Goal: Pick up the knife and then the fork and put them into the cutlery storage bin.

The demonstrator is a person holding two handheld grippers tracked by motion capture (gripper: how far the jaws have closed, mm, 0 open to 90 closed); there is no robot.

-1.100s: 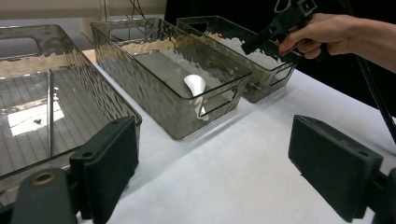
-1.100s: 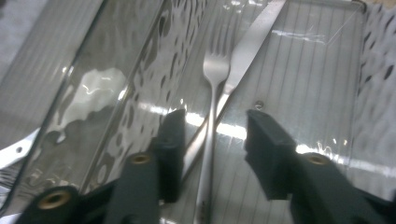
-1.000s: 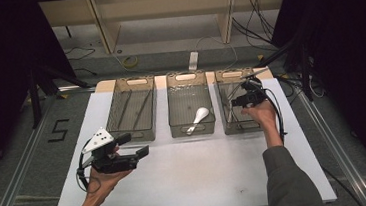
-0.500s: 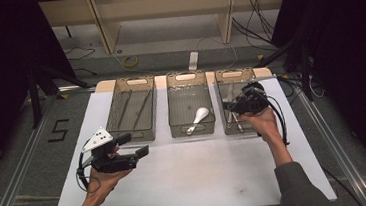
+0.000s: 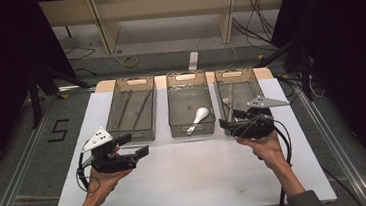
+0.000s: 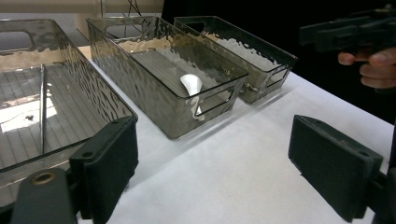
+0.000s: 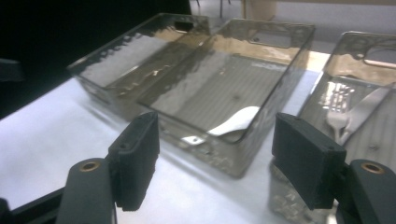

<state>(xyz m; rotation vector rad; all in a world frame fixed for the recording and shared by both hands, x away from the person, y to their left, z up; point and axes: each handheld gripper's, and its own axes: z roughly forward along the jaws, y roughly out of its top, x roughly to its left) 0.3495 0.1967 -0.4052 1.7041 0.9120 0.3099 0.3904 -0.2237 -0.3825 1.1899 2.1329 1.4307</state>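
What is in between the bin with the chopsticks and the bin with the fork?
The middle bin sits between the chopstick bin and the fork bin, with a white spoon in it. The high view shows this best.

You have three bins along the far edge of the mat (image 5: 188, 183): left bin (image 5: 132, 108), middle bin (image 5: 190, 102) with the spoon (image 5: 198, 117) at its near end, right bin (image 5: 236, 96) holding a fork (image 5: 227, 100).

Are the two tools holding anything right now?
No. The left tool and the right tool are both open, with nothing between their jaws. The right one's jaws have just been opening.
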